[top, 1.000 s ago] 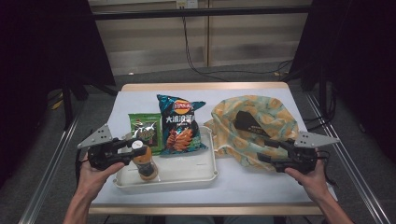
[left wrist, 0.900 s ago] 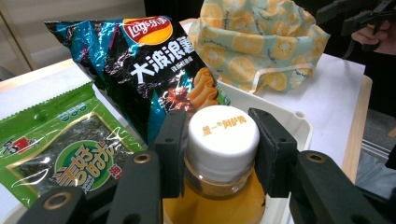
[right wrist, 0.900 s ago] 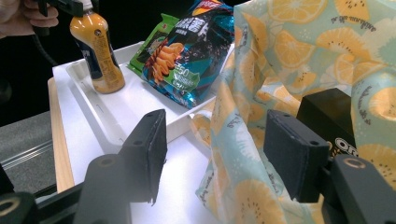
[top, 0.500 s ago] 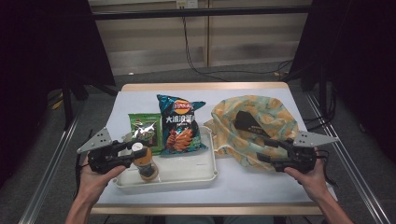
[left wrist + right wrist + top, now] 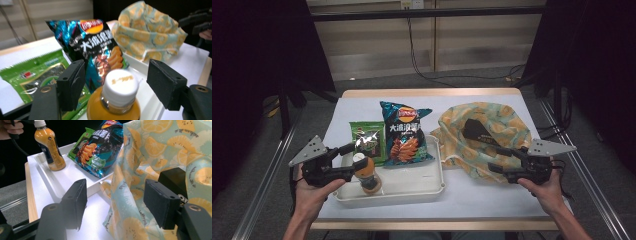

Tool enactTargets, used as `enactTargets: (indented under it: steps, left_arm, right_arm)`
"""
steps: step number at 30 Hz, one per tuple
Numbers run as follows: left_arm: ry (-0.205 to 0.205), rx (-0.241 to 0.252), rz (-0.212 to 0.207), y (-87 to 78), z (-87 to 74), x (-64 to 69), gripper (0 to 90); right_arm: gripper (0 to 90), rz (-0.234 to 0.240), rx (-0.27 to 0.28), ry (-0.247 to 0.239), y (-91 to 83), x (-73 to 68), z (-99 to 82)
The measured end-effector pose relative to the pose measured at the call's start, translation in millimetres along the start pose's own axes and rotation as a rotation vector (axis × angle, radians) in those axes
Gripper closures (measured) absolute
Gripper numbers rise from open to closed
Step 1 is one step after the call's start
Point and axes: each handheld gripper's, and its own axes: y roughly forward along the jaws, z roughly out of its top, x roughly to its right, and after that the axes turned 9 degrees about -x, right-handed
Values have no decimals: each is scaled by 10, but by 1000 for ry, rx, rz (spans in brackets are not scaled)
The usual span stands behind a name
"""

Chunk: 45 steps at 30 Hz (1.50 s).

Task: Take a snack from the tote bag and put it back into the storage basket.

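The orange drink bottle [image 5: 366,174] stands in the lower left of the high view, at the near left corner of the white tray [image 5: 422,186] on the table [image 5: 512,200]. Its white cap sits between the pads of the left tool [image 5: 353,159], whose jaws have just been opening and now stand apart, clear of the cap on both sides. The bottle is upright, long axis vertical, cap up. At lower right, the right tool [image 5: 498,161] holds its jaws apart beside the lemon-print bag [image 5: 492,135], gripping nothing.
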Motion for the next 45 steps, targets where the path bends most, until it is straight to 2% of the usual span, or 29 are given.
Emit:
enactTargets:
  steps: [1,4,5,9,11,13,15,17,23,26,29,32,35,38,40,41,43,45]
  left_arm:
    - [8,-5,27,-18,21,44,305]
    - [29,20,8,-29,75,143,336]
    - [20,25,5,-24,89,182,345]
    - [51,13,-6,16,167,335,373]
    - [52,13,-8,43,197,414,373]
    - [61,2,-31,98,213,479,373]
    - [51,1,-58,162,225,530,373]
    - [53,3,-81,245,235,590,408]
    - [90,-26,-171,595,282,822,462]
    - [94,-44,-207,777,313,922,462]
    - [113,-60,-235,952,340,998,462]
    - [100,-64,-254,1104,358,1043,469]
    - [92,-73,-269,1232,371,1091,478]
    - [99,-88,-282,1346,388,1130,482]
    - [93,-100,-308,1440,402,1161,482]
    - [105,-106,-316,1496,411,1175,482]
    - [116,-118,-312,1590,429,1194,482]
    - [115,-114,-329,1670,448,1195,478]
  right_arm:
    - [354,1,1,3,0,2,2]
    - [359,3,4,5,-7,15,8]
    - [365,3,4,6,-10,19,10]
    - [400,-1,7,6,-22,36,18]
    - [421,4,14,10,-27,49,15]
    - [438,4,13,25,-31,86,-11]
    - [460,-6,6,33,-41,125,-39]
    - [485,-8,8,38,-56,154,-44]
    - [560,-15,-1,39,-62,233,-15]
    - [566,-28,-13,46,-53,291,-6]
    - [557,-35,-28,47,-44,347,0]
    - [497,-18,-50,43,-12,368,6]
    - [405,7,-79,43,32,333,13]
    - [364,26,-117,18,84,274,5]
    - [329,10,-150,0,122,253,-13]
    - [326,8,-163,-5,144,255,-24]
    - [309,5,-184,-5,196,275,-50]
    - [308,-3,-210,-6,262,303,-83]
